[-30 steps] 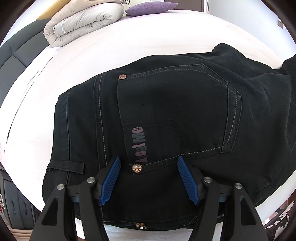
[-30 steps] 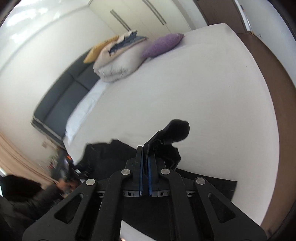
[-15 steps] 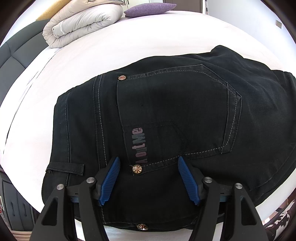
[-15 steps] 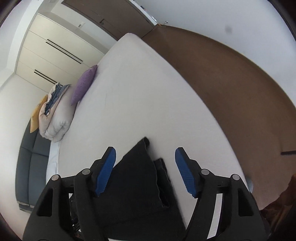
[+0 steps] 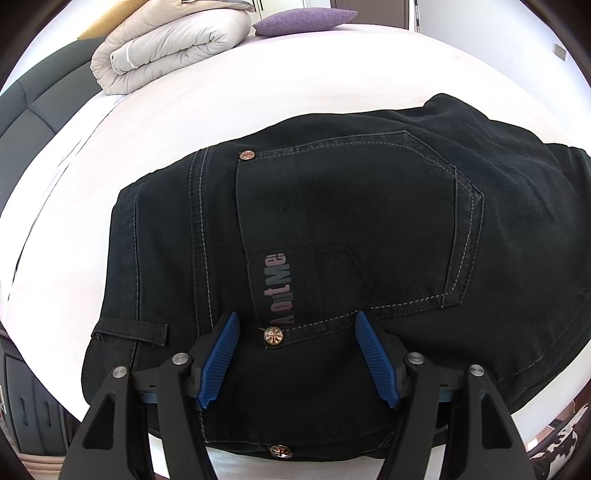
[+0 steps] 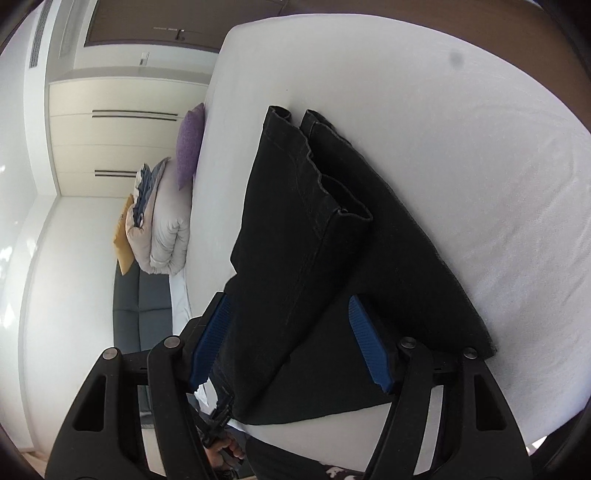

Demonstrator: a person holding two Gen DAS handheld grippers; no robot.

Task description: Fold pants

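On bed: left tongs (image 5: 295, 360) released, pants (image 5: 332, 221) pocket | right tongs (image 6: 291, 341) released, leg hems (image 6: 321, 177)

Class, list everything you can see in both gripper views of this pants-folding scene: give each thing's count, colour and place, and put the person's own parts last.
pants: one, black, on the bed, leg ends folded over
bed: one, white sheet
duvet: one, pale beige, folded at the bed's far end
cushion: one, purple, beside the duvet
sofa: one, dark grey, alongside the bed
wardrobe: one, cream, far wall
left gripper: one, black, blue pads, open over the waistband
right gripper: one, open over the legs
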